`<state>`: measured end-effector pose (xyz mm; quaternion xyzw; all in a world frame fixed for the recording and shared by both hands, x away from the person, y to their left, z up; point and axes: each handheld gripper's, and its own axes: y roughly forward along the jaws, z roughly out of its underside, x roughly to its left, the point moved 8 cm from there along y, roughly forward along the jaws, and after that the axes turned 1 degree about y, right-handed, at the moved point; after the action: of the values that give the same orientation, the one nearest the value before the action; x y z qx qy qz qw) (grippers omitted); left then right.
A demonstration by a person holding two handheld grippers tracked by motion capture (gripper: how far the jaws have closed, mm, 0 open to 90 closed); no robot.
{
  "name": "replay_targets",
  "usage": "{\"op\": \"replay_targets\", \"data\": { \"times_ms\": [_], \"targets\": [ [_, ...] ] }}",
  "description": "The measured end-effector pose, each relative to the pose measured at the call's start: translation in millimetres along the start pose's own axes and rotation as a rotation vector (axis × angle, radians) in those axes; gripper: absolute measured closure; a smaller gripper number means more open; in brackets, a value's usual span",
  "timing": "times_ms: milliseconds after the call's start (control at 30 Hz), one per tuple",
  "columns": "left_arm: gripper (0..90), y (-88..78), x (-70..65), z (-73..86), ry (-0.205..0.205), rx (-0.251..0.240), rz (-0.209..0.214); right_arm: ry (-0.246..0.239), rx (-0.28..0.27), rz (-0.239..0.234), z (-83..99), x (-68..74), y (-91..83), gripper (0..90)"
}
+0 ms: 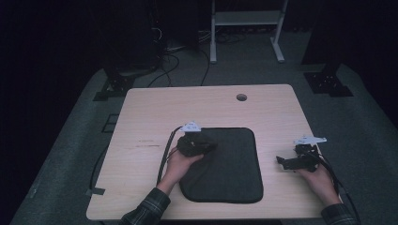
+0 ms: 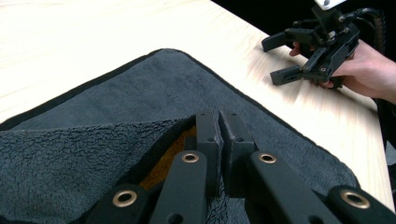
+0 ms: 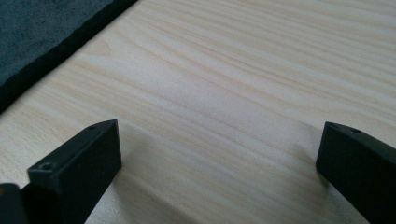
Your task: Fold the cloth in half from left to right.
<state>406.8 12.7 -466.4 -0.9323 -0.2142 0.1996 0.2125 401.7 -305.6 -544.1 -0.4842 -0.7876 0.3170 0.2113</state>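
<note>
A dark grey fleecy cloth (image 1: 230, 168) lies flat on the light wood table (image 1: 155, 108). My left gripper (image 1: 210, 147) sits over the cloth's left part, a hand holding it from below. In the left gripper view its jaws (image 2: 218, 125) are shut on a lifted edge of the cloth (image 2: 74, 149), which is folded over the flat part and shows an orange-brown underside. My right gripper (image 1: 282, 162) rests on bare table to the right of the cloth, open, with nothing between its fingers (image 3: 219, 144). It also appears far off in the left gripper view (image 2: 280, 58).
A round cable hole (image 1: 241, 97) sits near the table's far edge. A black cable (image 1: 164, 154) trails from the left gripper toward the front left. A white desk frame (image 1: 246, 28) stands on the floor behind the table. The cloth's corner (image 3: 32, 32) lies just left of the right gripper.
</note>
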Motion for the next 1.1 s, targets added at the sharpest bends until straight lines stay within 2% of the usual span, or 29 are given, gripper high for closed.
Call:
{"op": "replay_targets", "data": {
  "times_ms": [300, 533, 867, 1000, 1100],
  "targets": [
    [86.9, 16.0, -8.9, -8.5, -0.002, -0.008, 0.046, 0.000, 0.000, 0.000, 0.0, 0.0, 0.0, 0.0],
    [87.0, 31.2, -16.2, -9.2, 0.010, 0.015, 0.070, 0.000, 0.000, 0.000, 0.0, 0.0, -0.1, 0.0],
    [87.0, 63.2, -30.7, -18.2, 0.019, 0.038, 0.135, -0.001, 0.000, -0.001, 0.0, 0.2, 0.0, 0.0],
    [87.0, 75.9, -35.1, -19.6, 0.008, 0.035, 0.155, -0.002, 0.000, -0.002, 0.0, 0.2, 0.0, 0.0],
    [87.0, 84.6, -39.4, -21.7, 0.018, 0.045, 0.159, -0.004, 0.000, -0.003, 0.0, 0.4, 0.0, 0.0]
  ]
}}
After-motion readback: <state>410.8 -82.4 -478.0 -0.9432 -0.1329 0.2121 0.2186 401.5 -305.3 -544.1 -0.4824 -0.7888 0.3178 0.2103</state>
